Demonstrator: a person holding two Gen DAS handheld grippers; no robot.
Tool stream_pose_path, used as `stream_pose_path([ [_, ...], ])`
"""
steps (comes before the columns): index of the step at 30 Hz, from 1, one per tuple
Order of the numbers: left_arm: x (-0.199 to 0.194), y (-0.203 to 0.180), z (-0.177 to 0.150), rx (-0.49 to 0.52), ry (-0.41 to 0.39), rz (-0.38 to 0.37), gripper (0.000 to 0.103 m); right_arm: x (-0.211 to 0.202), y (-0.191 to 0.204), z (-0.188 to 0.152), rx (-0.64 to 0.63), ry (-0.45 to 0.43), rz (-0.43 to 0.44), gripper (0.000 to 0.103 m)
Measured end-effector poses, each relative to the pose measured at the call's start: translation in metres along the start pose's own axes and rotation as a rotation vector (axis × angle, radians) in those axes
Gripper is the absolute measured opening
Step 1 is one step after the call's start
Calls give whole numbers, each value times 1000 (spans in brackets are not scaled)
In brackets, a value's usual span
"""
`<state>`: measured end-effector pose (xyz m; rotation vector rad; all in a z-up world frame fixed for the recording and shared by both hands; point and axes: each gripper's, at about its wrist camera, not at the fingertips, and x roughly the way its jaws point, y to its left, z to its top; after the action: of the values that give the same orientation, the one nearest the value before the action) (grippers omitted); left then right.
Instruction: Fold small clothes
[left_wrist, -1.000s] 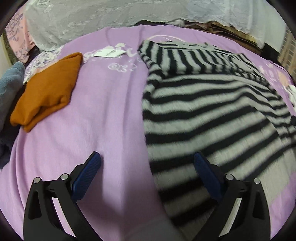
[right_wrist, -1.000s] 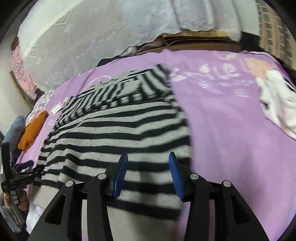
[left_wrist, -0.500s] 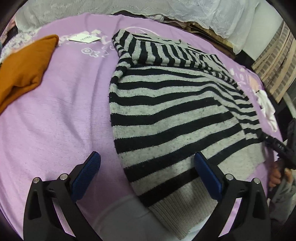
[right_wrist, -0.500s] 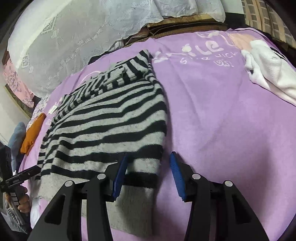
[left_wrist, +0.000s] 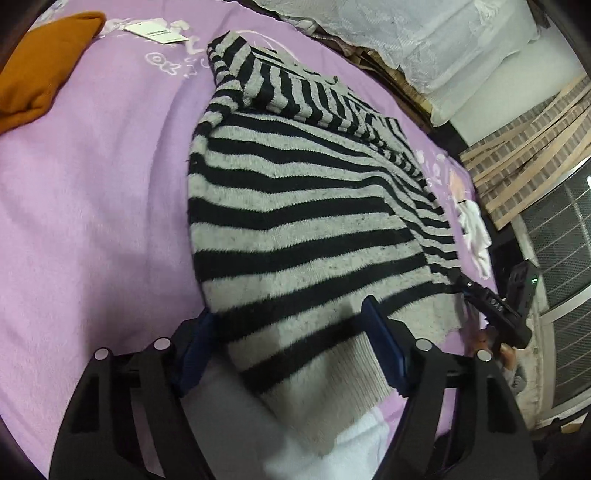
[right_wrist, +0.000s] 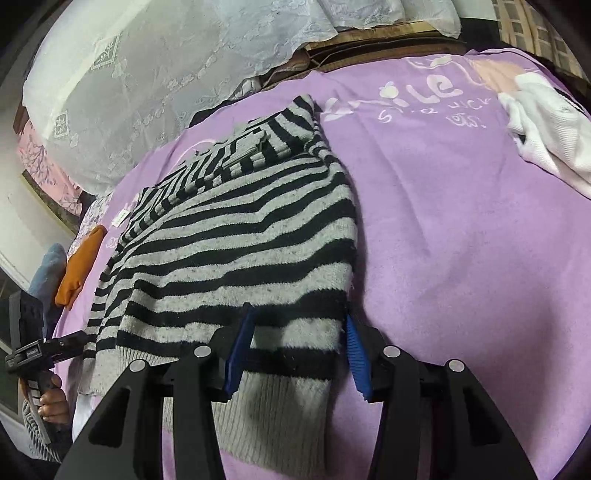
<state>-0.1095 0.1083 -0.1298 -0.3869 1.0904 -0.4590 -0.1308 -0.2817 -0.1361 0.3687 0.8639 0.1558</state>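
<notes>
While both grippers' jaws straddle its hem, the left closing, sweater apparently lies lengthwise away.

Both views are evenly and softly lit, moderately bright, with no glare on the purple blanket. Soft shadows fall beside the near edge of the striped sweater and under the black frames at the bottom. Fisheye bending curves the bed's far edge into an arc, and each corner falls off into a dark vignette. The centre is fairly sharp; the knit's fuzz reads clearly, while the lace cloth at the back looks washed and soft.
</notes>
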Motion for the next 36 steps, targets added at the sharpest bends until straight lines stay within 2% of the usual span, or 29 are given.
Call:
stream_pose_path([
  [4, 10, -10, 8, 11, -5, 31, 72, 8, 4, 4, -6, -2, -2, 40],
  [5, 9, -13, 6, 20, -6, 36, 63, 6, 5, 4, -9, -1, 3, 34],
  [7, 8, -15, 1, 20, 14, 4, 50, 4, 4, 1, -11, 11, 23, 29],
  [9, 8, -17, -8, 32, 24, -27, 49, 1, 3, -3, -20, 16, 34, 28],
  [11, 10, -22, -10, 66, 18, 3, 49, 3, 4, -3, -19, 15, 35, 26],
  [13, 11, -21, -7, 50, 22, 5, 47, 5, 5, -2, -13, 8, 42, 15],
  [14, 10, -19, -4, 30, 19, 11, 30, 3, 7, -1, -12, -2, 48, 14],
  [15, 9, -16, -3, 14, 18, 16, 18, -1, 8, -1, -16, -20, 46, 13],
  [17, 3, -6, -1, -34, 10, -22, 11, -10, 9, 0, -19, -51, 44, 13],
  [20, -9, -3, -2, -39, -33, -53, 8, -20, 11, 2, -16, -70, 53, 13],
  [23, -25, -6, -6, -9, -94, -21, 5, -25, 18, 1, -51, -72, 48, 12],
  [28, -46, 7, -8, -36, -132, -32, 5, -37, 22, -5, -51, -55, 99, 12],
  [32, -48, 14, -12, -52, -117, -38, 5, -37, 22, -10, -49, -6, 120, 12],
  [36, -24, 22, -14, -85, -29, 1, 7, -17, 17, -15, -33, 70, 97, 18],
])
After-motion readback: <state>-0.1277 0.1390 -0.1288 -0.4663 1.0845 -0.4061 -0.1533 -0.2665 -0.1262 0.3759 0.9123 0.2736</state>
